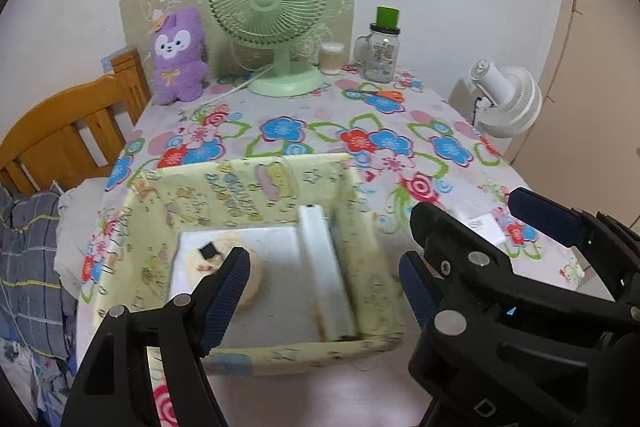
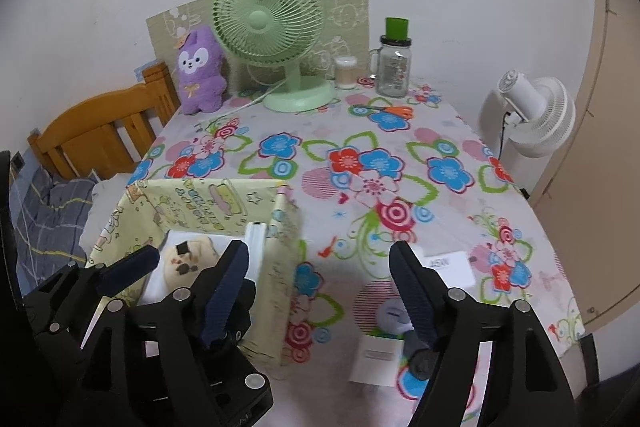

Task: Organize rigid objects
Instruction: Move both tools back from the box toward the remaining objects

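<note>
Tabletop (image 2: 460, 211) has a floral cloth cover: flat, printed in red, blue and green blossoms.

One soft-sided fabric bin (image 1: 224, 195), pale yellow with cartoon print, square, open top, white floor, sits at the near-left part of the tabletop. Inside it, two things:
- one white cylindrical roll (image 1: 326, 267), glossy wrap, lying against the bin's right wall, long axis running from near wall to far wall, far end tipped up against the back wall.
- one round cream item (image 1: 228, 267) with dark patches, on the left side of the floor; material unclear.

Outside the bin, near-right on the cloth: two white flat cards/boxes, one (image 2: 454, 267) further back and one (image 2: 376, 363) at the near edge, plus a small white-and-grey rounded figure (image 2: 394, 315) between them.

Back row: one mint plastic desk fan (image 2: 268, 23) with a ribbed grille, one purple plush (image 2: 200, 71), one small cream-filled clear tub (image 2: 346, 71), one glass jar (image 2: 394, 67) with a green cap, one pair of orange-handled scissors (image 2: 390, 111). One white fan (image 2: 536, 115) stands off the right edge.

Left gripper (image 1: 324, 291): jaws spread, nothing between them, above the bin. Right gripper (image 2: 320, 291): jaws spread, nothing pinched, over the cloth just right of the bin.
</note>
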The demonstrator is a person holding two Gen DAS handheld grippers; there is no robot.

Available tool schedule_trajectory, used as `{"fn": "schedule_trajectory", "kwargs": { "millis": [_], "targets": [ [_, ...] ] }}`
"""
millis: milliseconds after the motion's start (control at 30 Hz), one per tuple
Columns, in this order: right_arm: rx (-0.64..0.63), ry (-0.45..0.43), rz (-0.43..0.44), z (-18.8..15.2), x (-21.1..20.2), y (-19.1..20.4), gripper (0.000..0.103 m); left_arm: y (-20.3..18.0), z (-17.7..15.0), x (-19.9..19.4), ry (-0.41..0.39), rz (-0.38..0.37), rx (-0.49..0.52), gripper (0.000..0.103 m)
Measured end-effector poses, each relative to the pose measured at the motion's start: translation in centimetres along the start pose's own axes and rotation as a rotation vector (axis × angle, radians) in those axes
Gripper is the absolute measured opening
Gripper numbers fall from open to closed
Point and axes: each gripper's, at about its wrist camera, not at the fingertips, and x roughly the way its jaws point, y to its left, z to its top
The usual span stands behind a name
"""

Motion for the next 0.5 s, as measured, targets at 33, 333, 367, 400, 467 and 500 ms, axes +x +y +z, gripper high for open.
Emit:
{"fn": "schedule_trajectory", "kwargs": {
  "millis": [33, 333, 367, 400, 467, 500],
  "targets": [
    [0.001, -0.003, -0.004, 0.0, -0.2, -0.3, 0.077, -0.4, -0.1, 0.0, 0.002, -0.006, 0.000, 0.079],
    [0.022, -0.003, -0.023, -1.1, -1.1, -4.0, 0.077, -4.0, -0.4, 0.4, 0.014, -0.021, 0.013, 0.075],
    [0.027, -0.004, -0.022, -1.2, -1.2, -4.4, 0.077, -4.5, -0.4, 0.4, 0.017, -0.031, 0.016, 0.074],
    [0.032, -0.004, -0.022, -1.3, -1.4, -4.9, 0.077, -4.7, -0.5, 0.5, 0.018, -0.035, 0.016, 0.072],
    [0.039, -0.009, -0.028, -1.4, -1.5, -5.6, 0.077, -5.4, -0.5, 0.6, 0.024, -0.043, 0.019, 0.070],
    [0.041, -0.012, -0.033, -1.5, -1.6, -5.9, 0.077, -5.8, -0.6, 0.7, 0.028, -0.046, 0.022, 0.068]
  ]
}}
